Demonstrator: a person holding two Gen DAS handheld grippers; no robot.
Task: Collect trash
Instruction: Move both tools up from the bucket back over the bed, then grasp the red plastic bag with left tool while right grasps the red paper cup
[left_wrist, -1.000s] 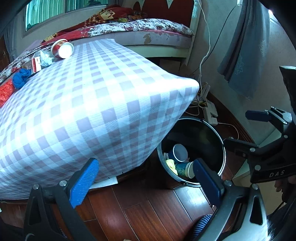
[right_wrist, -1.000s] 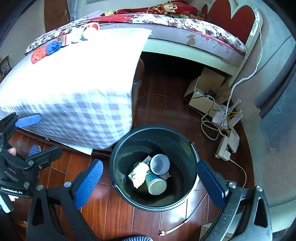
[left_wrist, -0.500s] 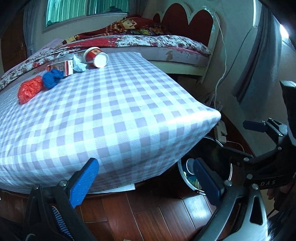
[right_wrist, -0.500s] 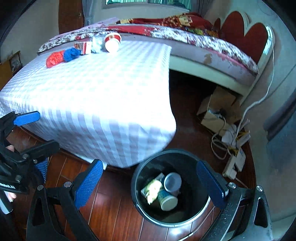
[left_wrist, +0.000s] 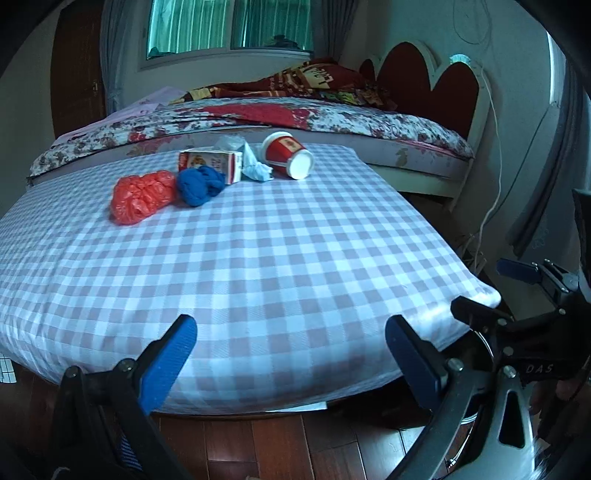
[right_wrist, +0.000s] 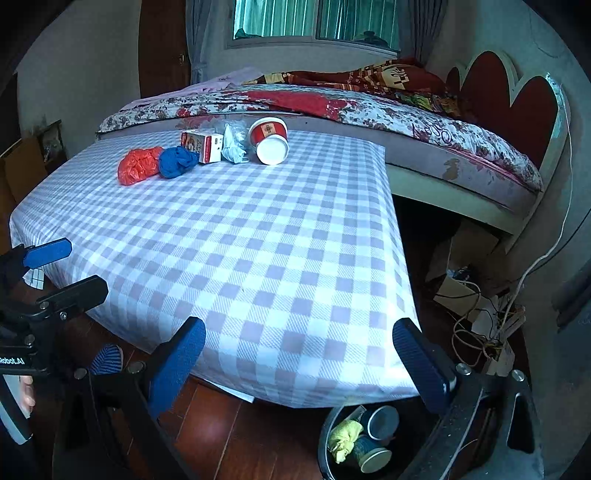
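filling most of both views, the bed (left_wrist: 332, 122) is sitting at the back with its red headboard (right_wrist: 517, 96), and the table (left_wrist: 258, 258) under a checked cloth is stretching out in front of it. down on the wood floor at the table's near right corner, the bin (right_wrist: 327, 435) is showing in the right view, holding two cups (right_wrist: 380, 424) and a yellow wad (right_wrist: 343, 439). both tools are hovering off the table's near edge with nothing between their blue pads: the left gripper (left_wrist: 288, 354) is standing wide apart, and the right gripper (right_wrist: 299, 354) is standing just as wide. the trash is lying in a row along the far edge of the table: a red cup (left_wrist: 288, 155) is lying on its side, a small box (left_wrist: 210, 164) is sitting left of it with a pale crumpled wad (left_wrist: 256, 168) between the two, then a blue ball (left_wrist: 201, 184) and a red bag (left_wrist: 142, 194) are touching each other at the left end.
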